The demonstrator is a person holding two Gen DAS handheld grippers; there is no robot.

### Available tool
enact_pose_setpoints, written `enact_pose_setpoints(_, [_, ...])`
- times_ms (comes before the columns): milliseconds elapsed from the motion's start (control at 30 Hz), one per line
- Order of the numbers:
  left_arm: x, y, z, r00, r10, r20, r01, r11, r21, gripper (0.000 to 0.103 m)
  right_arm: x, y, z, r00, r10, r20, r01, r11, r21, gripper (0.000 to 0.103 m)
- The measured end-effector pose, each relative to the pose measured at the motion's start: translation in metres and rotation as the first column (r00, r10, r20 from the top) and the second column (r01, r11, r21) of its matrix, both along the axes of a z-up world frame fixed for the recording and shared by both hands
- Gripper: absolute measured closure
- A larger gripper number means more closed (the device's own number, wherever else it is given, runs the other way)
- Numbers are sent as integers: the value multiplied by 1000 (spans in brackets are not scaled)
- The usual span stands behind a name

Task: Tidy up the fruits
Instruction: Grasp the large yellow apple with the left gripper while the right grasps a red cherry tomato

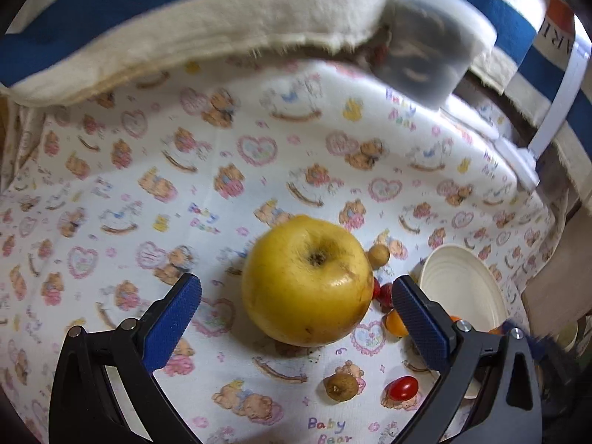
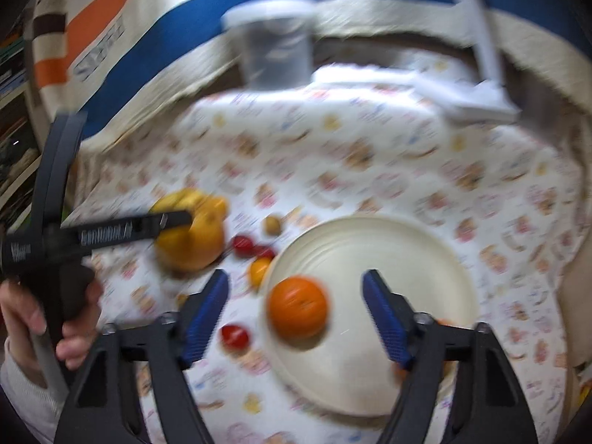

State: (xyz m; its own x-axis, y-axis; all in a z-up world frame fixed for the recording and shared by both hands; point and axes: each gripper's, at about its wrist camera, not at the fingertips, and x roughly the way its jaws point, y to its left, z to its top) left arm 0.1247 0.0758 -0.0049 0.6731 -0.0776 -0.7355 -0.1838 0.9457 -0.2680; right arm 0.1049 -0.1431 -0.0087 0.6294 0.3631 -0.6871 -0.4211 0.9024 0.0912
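Cream plate (image 2: 388,259) holds an orange (image 2: 298,307); both hand-held grippers gape wide, empty.

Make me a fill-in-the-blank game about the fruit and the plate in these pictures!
1. The big fruit between the left gripper's fingers is a yellow ____.
2. The only fruit on the white plate is an ____.
3. Both grippers' jaws are ____, gripping nothing.
4. The cloth under the fruit is printed with little ____.

Missing words: apple; orange; open; bears
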Motion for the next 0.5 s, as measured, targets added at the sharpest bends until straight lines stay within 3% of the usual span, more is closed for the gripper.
enact_pose_setpoints(67, [-5, 2, 7, 1000, 10, 20, -11, 1000, 6, 1, -1, 9, -5, 999, 36, -36, -36, 999, 2, 44])
enact_pose_setpoints(267, [-9, -2, 14, 999, 11, 35, -13, 999, 39, 1, -5, 34, -21, 990, 93, -104, -96, 995, -19, 61])
enact_pose_setpoints(500, [-15, -3, 20, 999, 15, 52, -18, 999, 51, 1, -5, 51, -37, 986, 93, -136, -107, 990, -98, 66])
